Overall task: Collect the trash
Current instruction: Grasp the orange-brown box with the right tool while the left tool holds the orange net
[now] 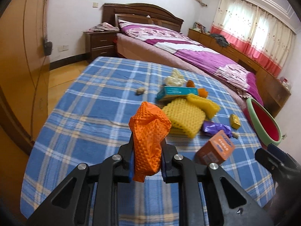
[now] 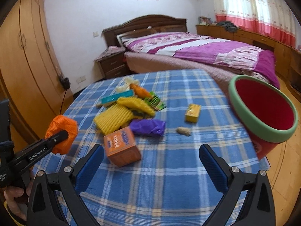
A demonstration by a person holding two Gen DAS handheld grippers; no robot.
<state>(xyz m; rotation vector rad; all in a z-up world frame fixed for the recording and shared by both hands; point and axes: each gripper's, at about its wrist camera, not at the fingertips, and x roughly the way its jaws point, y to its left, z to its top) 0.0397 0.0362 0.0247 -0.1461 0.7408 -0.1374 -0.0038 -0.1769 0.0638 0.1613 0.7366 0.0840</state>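
So the left gripper (image 1: 147, 146) is pinching a crumpled orange foam fruit net (image 1: 149, 131), squeezed between both blue pads and held up off the blue plaid tablecloth (image 1: 97, 94); from the right wrist view that same net (image 2: 62, 133) sits out at the left, above the cloth's edge. The right gripper (image 2: 151, 154) is spread wide with nothing between its fingers, hovering over the cloth just in front of an orange cardboard box (image 2: 121, 146) that's tipped on a corner. Rest of the trash is piled mid-table: 2 yellow foam fruit nets (image 2: 114, 119) overlapping each other, a crumpled purple plastic wrapper (image 2: 147, 127) touching the box's far side, a teal and white flat carton (image 2: 117, 98) behind the yellow stuff, and a small yellow box (image 2: 192, 113) on its own off to the right, with a peanut shell (image 2: 183, 131) near it. The red bucket with a green rim (image 2: 263, 116) is at the table's right edge, tilted toward the camera, well apart from the held net. Bed with a purple quilt (image 2: 207, 50) in the background.
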